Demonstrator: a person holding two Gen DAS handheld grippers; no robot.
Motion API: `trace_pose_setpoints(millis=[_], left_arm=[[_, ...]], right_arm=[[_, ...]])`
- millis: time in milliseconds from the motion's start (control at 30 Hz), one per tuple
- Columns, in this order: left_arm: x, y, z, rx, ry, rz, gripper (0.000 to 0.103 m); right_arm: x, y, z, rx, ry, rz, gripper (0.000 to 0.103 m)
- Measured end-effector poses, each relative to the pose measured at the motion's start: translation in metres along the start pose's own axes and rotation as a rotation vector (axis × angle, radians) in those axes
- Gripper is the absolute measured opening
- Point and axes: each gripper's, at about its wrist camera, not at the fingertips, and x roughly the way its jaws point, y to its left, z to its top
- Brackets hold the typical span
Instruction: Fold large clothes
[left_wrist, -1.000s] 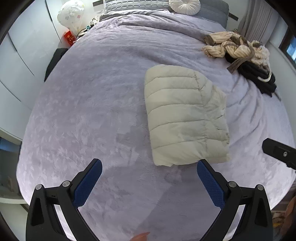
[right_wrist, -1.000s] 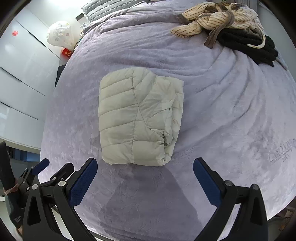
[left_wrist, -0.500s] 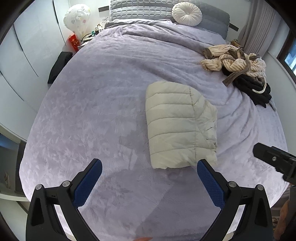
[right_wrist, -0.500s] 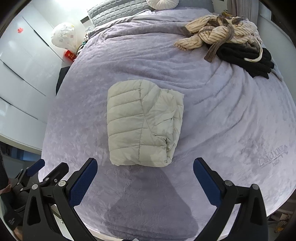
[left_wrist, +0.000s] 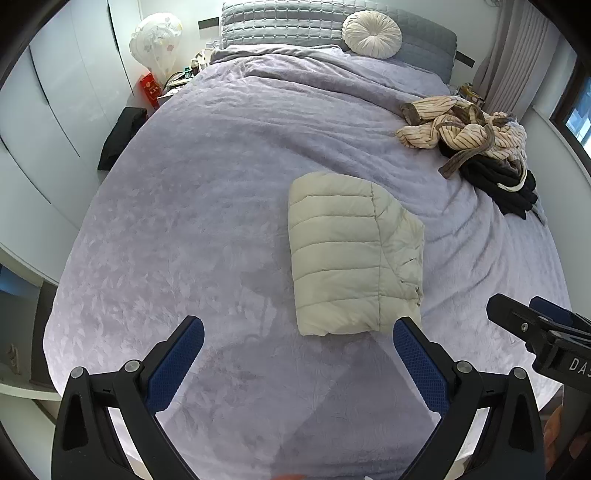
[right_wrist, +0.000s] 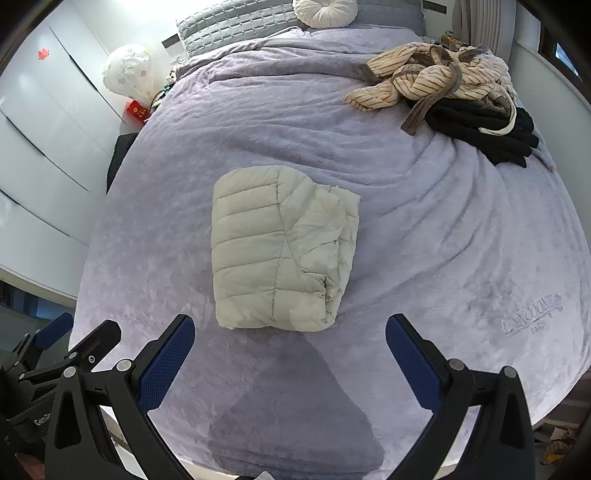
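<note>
A: Where is the puffer jacket now?

B: It lies folded in the middle of the bed, touched by nothing.

A: And the fingers?

B: Left gripper and right gripper are both wide and empty, probably because this piece is finished.

Both wrist views look down and forward from above the foot of the bed, facing its headboard, each framed at the bottom by its own spread tongs. The left view stands further left, the right tongs showing at its right edge, and the right view catches the left tongs at lower left. They share the folded jacket, the clothes pile and the round cushion, all well away.
</note>
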Motion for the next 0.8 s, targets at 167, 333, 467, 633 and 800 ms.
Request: trace_pose_setpoints(millis=[167,333,467,633,800], left_arm=[[-0.0032,-0.0018,0.0008,0.006,0.0,-0.001,0.103],[-0.0034,-0.0017,0.0007,0.007,0.004,0.002,0.103],[-0.0011,-0.0024,0.0033,0.011,0.008,0.004,0.103],[-0.0008,-0.0027,0.0035,0.012,0.009,0.004,0.103],[-0.001,-0.0026,0.0037,0.011,0.01,0.007,0.103]], right_arm=[[-0.0007,0.0012,-0.0014,0.002,0.0,-0.001,0.103],[-0.0005,0.0012,-0.0011,0.001,0.0,-0.001,0.103],[-0.0009,0.0013,-0.0012,0.0,0.0,-0.001,0.103],[-0.0016,0.0011,-0.0022,-0.002,-0.001,-0.002,0.103],[-0.0016,0.0019,-0.0025,-0.001,-0.001,-0.002,0.103]])
